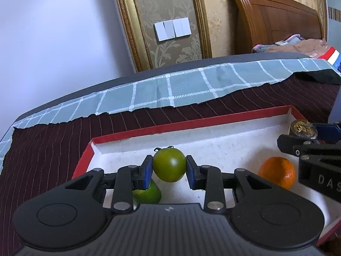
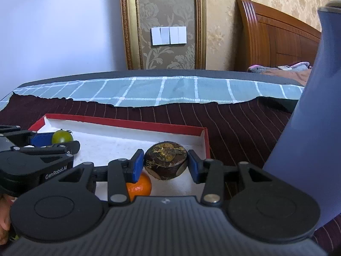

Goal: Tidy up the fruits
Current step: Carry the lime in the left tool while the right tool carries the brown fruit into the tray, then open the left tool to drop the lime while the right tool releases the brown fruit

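While both fruits hang over the tray (image 1: 149, 131), lower before letting go.
Left gripper (image 1: 169, 167): fingers closed on the tomato (image 1: 169, 164), near the tray's left end.
Right gripper (image 2: 165, 163): fingers clamp the brown fruit (image 2: 165, 163), near the right rim.
Resting below: lime (image 1: 149, 194), orange (image 1: 278, 171).
Advice: probably set each in a bare spot, apart, opening slowly.

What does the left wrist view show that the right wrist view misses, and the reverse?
Only left wrist: a light green fruit under the left gripper. Only right wrist: a tall blue container beside the tray. Both: the red-rimmed tray, the green tomato in the left gripper, the brown fruit in the right gripper, and the orange.
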`<state>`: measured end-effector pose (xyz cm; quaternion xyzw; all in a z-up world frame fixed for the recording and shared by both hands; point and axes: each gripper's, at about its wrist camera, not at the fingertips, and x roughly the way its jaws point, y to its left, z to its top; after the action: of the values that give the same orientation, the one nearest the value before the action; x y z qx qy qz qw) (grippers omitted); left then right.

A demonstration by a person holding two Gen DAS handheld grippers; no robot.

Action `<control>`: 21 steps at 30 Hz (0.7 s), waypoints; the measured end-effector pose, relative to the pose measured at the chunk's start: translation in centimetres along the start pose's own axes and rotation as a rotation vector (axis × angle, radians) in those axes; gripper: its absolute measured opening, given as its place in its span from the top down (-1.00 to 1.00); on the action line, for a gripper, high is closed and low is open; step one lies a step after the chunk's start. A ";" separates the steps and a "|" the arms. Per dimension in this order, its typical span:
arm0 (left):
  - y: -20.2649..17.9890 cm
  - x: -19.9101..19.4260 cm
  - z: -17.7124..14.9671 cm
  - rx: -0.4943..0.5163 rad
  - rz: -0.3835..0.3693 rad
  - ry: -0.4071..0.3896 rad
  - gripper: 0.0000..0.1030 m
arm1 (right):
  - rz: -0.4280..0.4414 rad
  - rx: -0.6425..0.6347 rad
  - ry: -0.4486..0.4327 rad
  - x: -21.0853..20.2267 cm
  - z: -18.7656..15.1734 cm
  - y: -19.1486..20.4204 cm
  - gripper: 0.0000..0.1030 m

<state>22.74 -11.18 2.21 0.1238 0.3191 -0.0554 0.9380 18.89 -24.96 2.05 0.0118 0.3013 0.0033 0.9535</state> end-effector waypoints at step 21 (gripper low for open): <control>-0.4 -0.8 0.6 -0.016 -0.009 -0.011 -0.37 | -0.075 0.035 -0.074 -3.6 -1.0 -0.4 -0.93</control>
<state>22.38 -11.69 3.10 0.1144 0.3152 -0.0575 0.9404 15.40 -25.41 3.28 0.0174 0.2661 -0.0383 0.9630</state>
